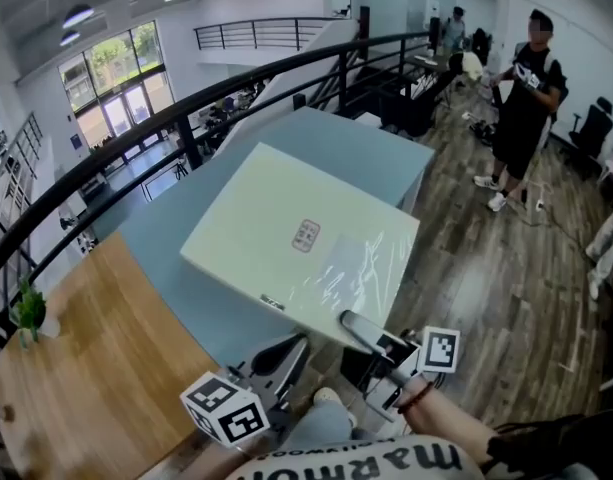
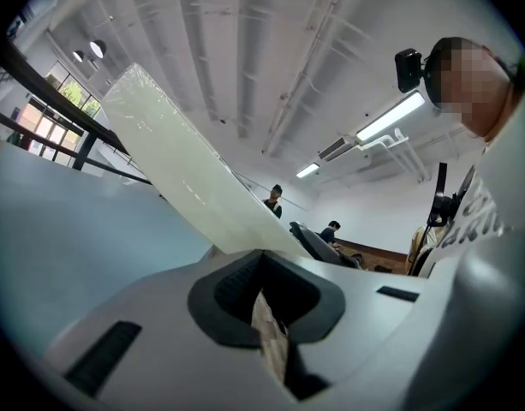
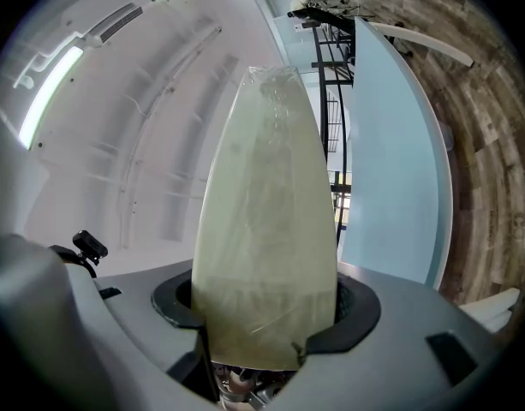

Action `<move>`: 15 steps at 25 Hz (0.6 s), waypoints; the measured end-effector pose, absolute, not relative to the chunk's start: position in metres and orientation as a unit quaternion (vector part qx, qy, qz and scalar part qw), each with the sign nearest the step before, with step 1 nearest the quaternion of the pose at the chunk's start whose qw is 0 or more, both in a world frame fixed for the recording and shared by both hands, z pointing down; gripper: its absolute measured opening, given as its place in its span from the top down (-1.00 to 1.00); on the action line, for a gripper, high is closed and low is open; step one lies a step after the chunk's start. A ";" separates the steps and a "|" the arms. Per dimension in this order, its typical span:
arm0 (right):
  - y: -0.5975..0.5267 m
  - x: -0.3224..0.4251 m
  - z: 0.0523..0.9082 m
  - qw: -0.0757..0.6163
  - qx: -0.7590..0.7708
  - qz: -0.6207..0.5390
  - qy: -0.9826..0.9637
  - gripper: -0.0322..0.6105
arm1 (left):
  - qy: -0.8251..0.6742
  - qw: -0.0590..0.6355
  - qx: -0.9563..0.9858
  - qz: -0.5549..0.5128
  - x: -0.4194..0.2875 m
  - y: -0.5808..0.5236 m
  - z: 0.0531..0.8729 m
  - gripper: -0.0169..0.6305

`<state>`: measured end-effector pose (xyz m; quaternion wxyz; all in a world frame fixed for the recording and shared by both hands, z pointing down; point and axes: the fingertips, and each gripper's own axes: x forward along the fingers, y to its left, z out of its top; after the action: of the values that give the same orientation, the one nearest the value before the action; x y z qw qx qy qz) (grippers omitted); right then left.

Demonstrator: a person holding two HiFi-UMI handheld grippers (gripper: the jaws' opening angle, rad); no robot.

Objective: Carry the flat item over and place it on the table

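1. Head view: the flat box (image 1: 301, 238) juts forward, carried above a blue-grey table (image 1: 176, 258).
2. Left gripper view: the left gripper (image 2: 262, 268) apparently pinches the box's near corner.
3. Right gripper view: the right gripper (image 3: 266, 315) clamps the box's near edge, and the box extends straight ahead.

Bright, even indoor light: daylight from the windows (image 1: 116, 88) plus ceiling strip lights (image 2: 389, 116). Shadows are soft. Glare patch on the wrap of the flat item (image 1: 286, 218). Heavy fisheye bend, black corners in both gripper views, close foreground soft-focus there.
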<state>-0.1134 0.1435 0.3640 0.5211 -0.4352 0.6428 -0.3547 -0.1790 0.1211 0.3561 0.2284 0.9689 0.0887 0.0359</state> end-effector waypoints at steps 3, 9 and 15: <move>0.125 -0.073 0.363 0.511 -0.440 -0.355 0.647 -0.01 | 0.093 0.239 0.966 0.026 -0.139 0.098 0.352 0.94; 0.094 -0.002 0.340 0.487 -0.435 -0.361 0.666 -0.01 | 0.114 0.255 0.960 0.024 -0.063 0.056 0.340 0.94; 0.060 0.061 0.334 0.480 -0.444 -0.345 0.674 -0.02 | 0.120 0.246 0.962 0.010 0.000 0.022 0.335 0.94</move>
<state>0.0609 0.0602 0.3340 0.4796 -0.4436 0.6741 -0.3446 -0.0005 0.0216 0.3355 0.2465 0.9616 0.1203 0.0098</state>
